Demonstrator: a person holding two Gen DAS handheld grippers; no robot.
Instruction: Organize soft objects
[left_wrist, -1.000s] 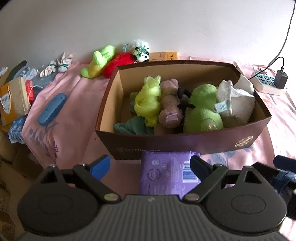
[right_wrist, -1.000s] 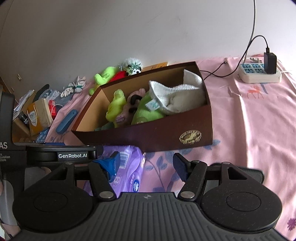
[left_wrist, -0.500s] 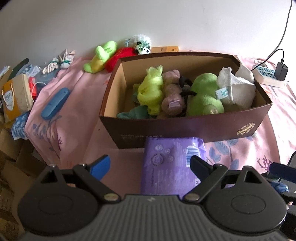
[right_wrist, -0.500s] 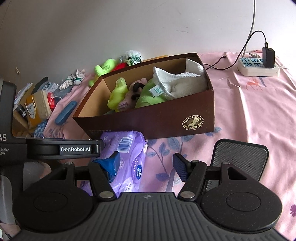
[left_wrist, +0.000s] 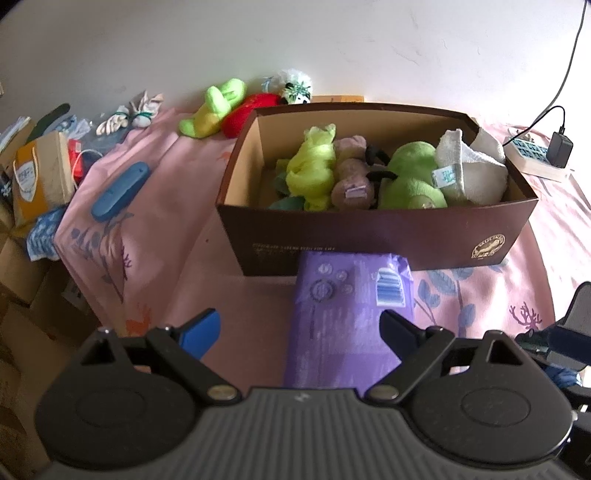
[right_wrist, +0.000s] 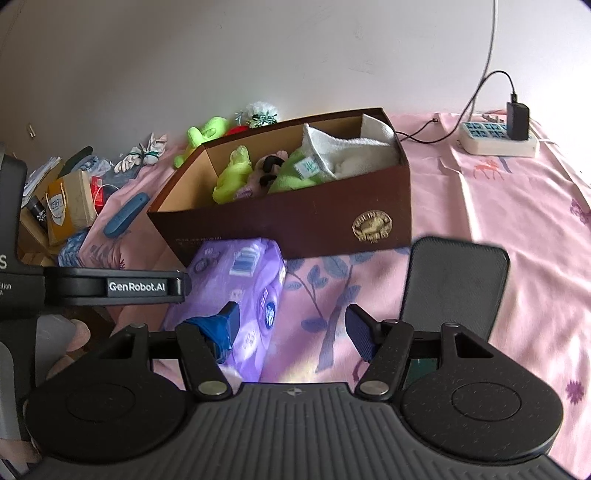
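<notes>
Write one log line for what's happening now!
left gripper: open | right gripper: open | purple pack: outside box | holding: nothing

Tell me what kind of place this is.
Probably a bedroom or spare room at home: a pink patterned sheet covers the surface, plush toys fill a brown box, and a power strip lies by the white wall.

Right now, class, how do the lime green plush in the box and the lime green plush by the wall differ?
The boxed green plush sits inside the brown box, packed against other toys. The outside green plush lies on the pink cloth, beside a red plush. Both are lime green soft toys.
</notes>
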